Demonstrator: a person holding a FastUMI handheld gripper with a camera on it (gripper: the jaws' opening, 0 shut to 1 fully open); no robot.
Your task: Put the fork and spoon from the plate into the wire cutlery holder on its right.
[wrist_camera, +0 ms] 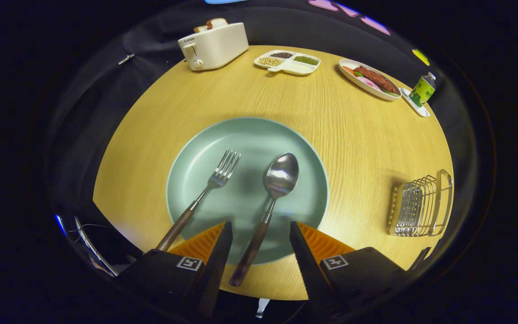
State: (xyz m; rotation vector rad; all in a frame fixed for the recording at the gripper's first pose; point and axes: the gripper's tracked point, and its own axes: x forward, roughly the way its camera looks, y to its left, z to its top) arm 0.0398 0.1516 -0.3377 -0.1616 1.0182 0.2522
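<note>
Both fork (pixel 205 193) and spoon (pixel 270 198) lie on the plate (pixel 187 153); we hold our claw (pixel 261 236) wide open, empty, straddling the spoon's handle, wire holder (pixel 421 204) waiting rightward on the desk (pixel 353 144).

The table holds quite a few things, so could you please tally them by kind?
Cutlery: 2, fork and spoon, the spoon's handle between the open jaws
Dishes: 4
Wire cutlery holder: 1
Toaster: 1
Bottle: 1
Total: 9

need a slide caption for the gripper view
Open gripper jaws straddle the spoon handle on the green plate, fork alongside, wire cutlery holder waiting.
</note>
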